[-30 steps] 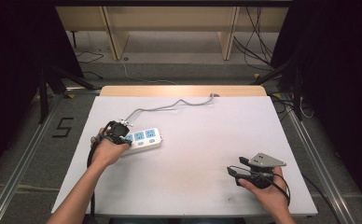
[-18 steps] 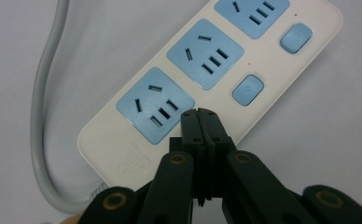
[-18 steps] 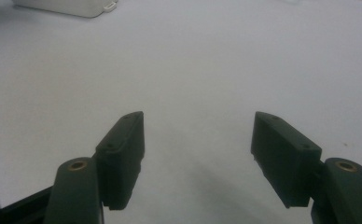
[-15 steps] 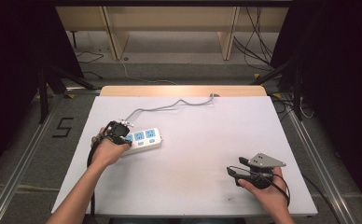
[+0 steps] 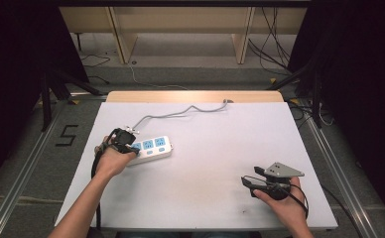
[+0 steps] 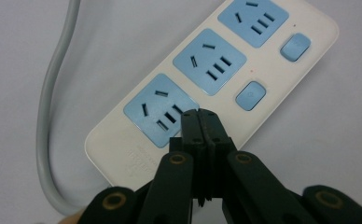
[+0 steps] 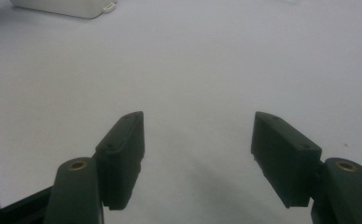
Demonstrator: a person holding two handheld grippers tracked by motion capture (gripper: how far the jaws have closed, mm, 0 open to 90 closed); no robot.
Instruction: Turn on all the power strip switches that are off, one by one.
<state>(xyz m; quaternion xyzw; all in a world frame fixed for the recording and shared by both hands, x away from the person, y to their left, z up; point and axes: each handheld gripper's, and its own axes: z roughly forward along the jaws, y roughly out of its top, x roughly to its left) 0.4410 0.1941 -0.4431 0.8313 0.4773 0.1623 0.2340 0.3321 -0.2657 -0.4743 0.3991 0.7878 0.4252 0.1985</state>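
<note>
A white power strip (image 5: 153, 148) with three blue sockets lies on the left half of the table; its grey cord (image 5: 180, 112) runs toward the far edge. My left gripper (image 5: 129, 147) hovers at the strip's near-left end. In the left gripper view its jaws are pressed together with nothing between them, the tips (image 6: 200, 116) just over the edge of the nearest blue socket (image 6: 159, 108), next to two blue switches (image 6: 250, 94). My right gripper (image 5: 245, 181) rests at the right front of the table, jaws wide apart (image 7: 198, 135) and empty.
The white table sheet (image 5: 215, 148) has bare room across the middle between the two hands. A corner of the power strip (image 7: 67, 7) shows far off in the right gripper view. Shelving and loose cables stand on the floor beyond the far edge (image 5: 195, 96).
The left hand has shifted slightly along the power strip's near end. The right hand and gripper have stayed put.
</note>
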